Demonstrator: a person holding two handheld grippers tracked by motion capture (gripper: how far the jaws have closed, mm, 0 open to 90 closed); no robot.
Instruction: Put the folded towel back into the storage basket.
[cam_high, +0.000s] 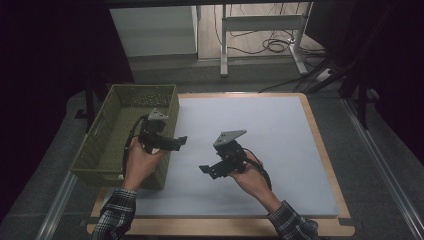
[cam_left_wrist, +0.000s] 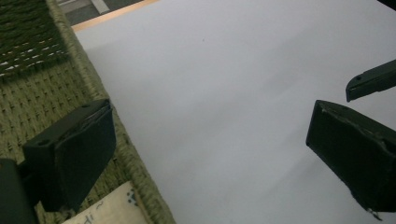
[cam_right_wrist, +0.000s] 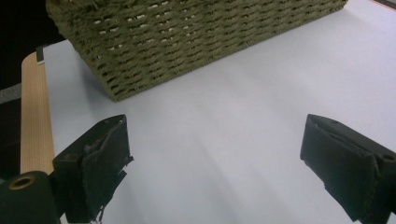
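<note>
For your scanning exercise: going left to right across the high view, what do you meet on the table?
Woven basket → left gripper → right gripper → bare white mat → table's wooden edge.

An olive-green woven wicker basket (cam_high: 107, 145) is sitting on a pale blue-grey mat (cam_high: 270, 140) edged by light wood, between black grippers and plaid sleeves (cam_high: 116, 212).

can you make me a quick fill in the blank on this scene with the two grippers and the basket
1. The basket is woven and ____ in colour.
2. Both the left gripper and the right gripper have their jaws ____.
3. The basket stands on the ____ side of the white mat.

Missing words: green; open; left
</note>
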